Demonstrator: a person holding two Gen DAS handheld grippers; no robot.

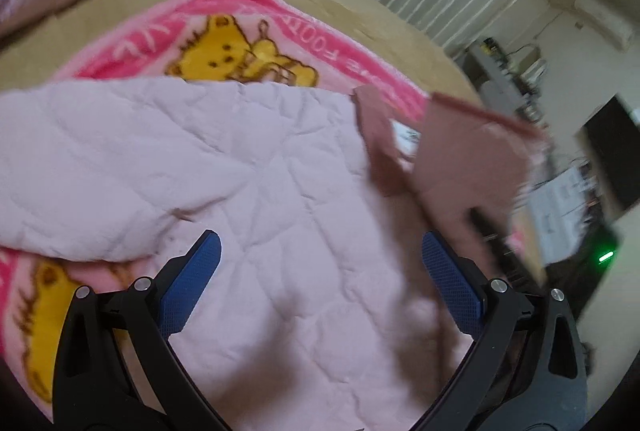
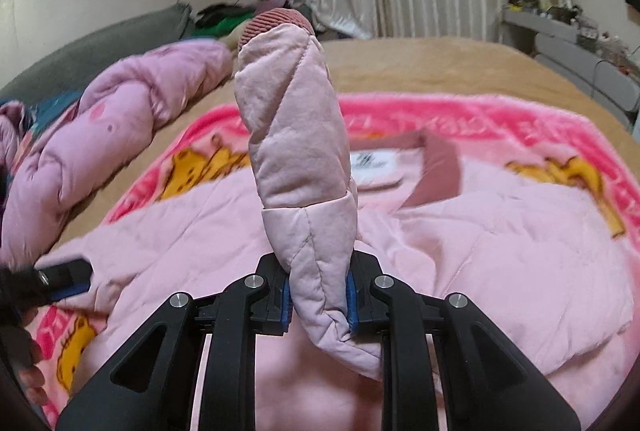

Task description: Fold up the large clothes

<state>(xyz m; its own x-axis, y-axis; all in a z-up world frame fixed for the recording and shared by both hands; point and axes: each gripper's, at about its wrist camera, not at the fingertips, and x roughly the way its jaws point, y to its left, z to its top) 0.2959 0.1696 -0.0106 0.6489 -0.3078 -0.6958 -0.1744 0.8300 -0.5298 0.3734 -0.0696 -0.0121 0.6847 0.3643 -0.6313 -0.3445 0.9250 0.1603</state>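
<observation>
Right gripper (image 2: 319, 301) clamps the jacket (image 2: 500, 251) sleeve (image 2: 296, 159), lifted toward 12 o'clock to fold across the body; left gripper (image 1: 318, 263) hovers wide, empty.

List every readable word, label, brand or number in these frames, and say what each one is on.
"FOOT": white letters, seen upside down, on the hot-pink border of the bear-print blanket; the rest of that border lettering is blurred or cut off.
Neck label inside the collar of the pink quilted jacket: dark print, too small and blurred to read.
Papers by the desk, left wrist view: blurred, unreadable.
No numbers are readable.
</observation>
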